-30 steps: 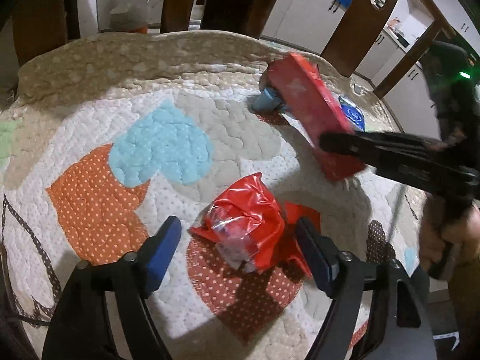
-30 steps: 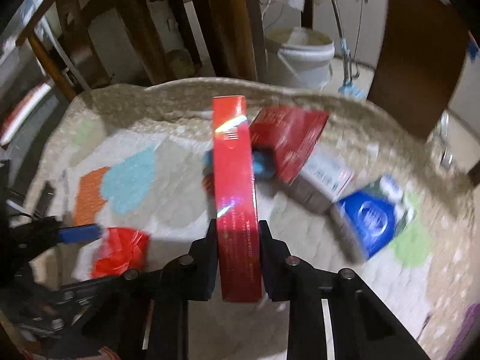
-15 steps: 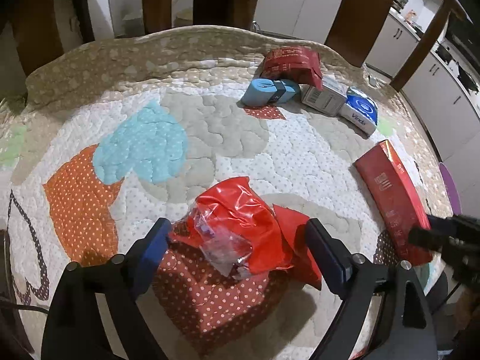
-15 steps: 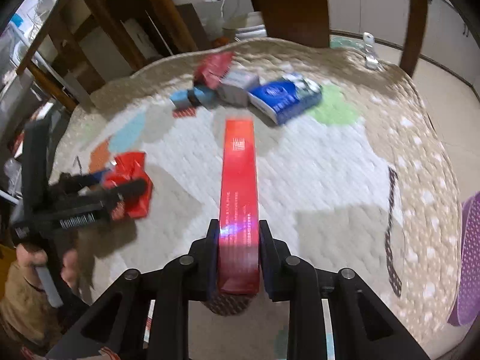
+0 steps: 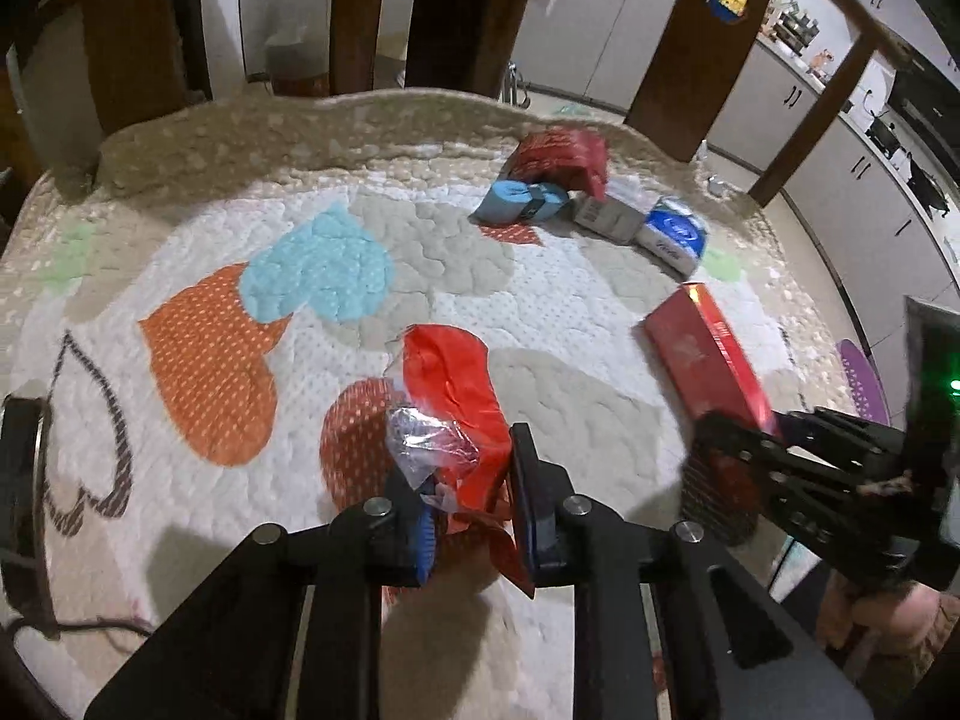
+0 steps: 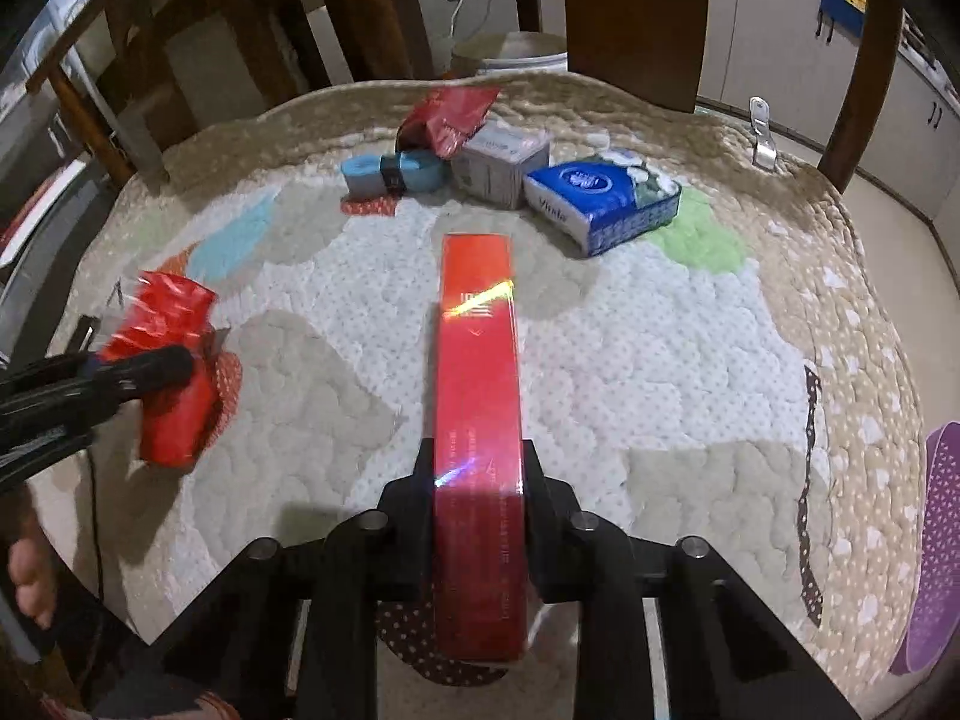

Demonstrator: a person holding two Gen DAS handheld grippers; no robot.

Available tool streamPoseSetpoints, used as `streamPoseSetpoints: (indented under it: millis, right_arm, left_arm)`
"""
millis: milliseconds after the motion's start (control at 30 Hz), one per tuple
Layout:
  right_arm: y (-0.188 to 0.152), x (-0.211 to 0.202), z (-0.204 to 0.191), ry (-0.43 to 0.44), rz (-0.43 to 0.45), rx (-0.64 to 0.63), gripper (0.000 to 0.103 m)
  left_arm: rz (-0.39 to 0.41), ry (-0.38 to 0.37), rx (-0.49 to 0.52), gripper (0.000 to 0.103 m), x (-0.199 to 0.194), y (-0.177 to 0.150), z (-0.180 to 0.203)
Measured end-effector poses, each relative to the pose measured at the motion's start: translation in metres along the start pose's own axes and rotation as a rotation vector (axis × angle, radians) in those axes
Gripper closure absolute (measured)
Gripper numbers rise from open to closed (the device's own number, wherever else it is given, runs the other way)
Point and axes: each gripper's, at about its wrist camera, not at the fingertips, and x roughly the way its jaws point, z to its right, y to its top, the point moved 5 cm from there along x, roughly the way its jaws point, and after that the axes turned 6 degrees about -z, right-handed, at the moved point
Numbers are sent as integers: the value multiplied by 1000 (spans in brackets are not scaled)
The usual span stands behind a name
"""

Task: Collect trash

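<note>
- Trash on the quilted mat (image 6: 690, 372) is partly in hand: two pieces are gripped, the rest lie loose.
- Left gripper (image 5: 465, 498), bottom centre of the left wrist view, is closed on a crumpled red wrapper (image 5: 456, 396); the wrapper bulges up from between the fingers.
- Right gripper (image 6: 477, 489), bottom centre of the right wrist view, is clamped on a long red box (image 6: 477, 372), which points toward the top of the frame.
- Loose items, upper centre of the right wrist view: red pouch (image 6: 450, 111), blue roll (image 6: 393, 171), grey carton (image 6: 501, 159), blue tissue pack (image 6: 600, 195), close together in a row.
- Judged step: both pickups made, carry-off pending.
- Next move calls for a bin; none is clearly visible. Thin wrapper film may slip from the grip.
</note>
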Motion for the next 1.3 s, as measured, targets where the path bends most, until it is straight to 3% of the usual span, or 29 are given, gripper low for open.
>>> streamPoseSetpoints:
  millis: [100, 500, 900, 1300]
  right_arm:
    - [-5, -7, -2, 6, 23, 14, 77]
    - [-34, -77, -13, 62, 169, 90, 77]
    - [-59, -136, -23, 98, 277, 124, 77]
    - [-66, -164, -46, 52, 351, 52, 77]
  left_arm:
    - [14, 2, -5, 83, -15, -6, 4]
    - [152, 143, 70, 83, -86, -31, 25]
    - [250, 195, 108, 83, -138, -50, 43]
    - [265, 262, 94, 83, -147, -54, 36]
